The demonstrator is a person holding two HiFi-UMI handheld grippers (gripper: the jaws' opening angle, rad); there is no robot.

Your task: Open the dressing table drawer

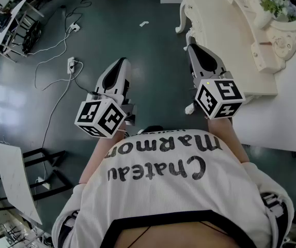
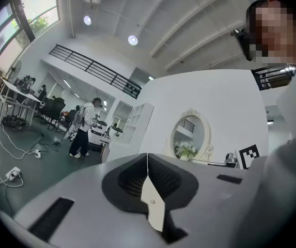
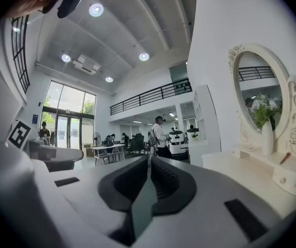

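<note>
Closest to the lens is the person's white printed shirt [image 1: 163, 190], and just past it both grippers are held level over the dark floor [image 1: 153, 61], side by side and well apart.

The left gripper [image 1: 121, 62] has its fingers pressed together with nothing between them; its own view shows only a thin seam where the pads meet. The right gripper [image 1: 194, 47] is the same, fingers fully together and empty. It hangs near the front edge of the white dressing table [image 1: 225, 25], which stands to the person's right. No view shows it touching the furniture.

In the right gripper view the pale surface [image 3: 240, 169] runs off to the right, carrying an oval mirror [image 3: 261, 102] and a vase of flowers [image 3: 266, 133]. A small box-like unit with a knob [image 3: 287, 177] sits under the mirror. Whether that is the drawer meant, or one in the front apron below the top, I cannot tell; no main drawer front is in sight.

This looks like the approach stage, with the drawer untouched. The next move probably calls for turning right toward the table, finding the pull, spreading the right fingers and lining them up around it before closing and drawing straight back.
</note>
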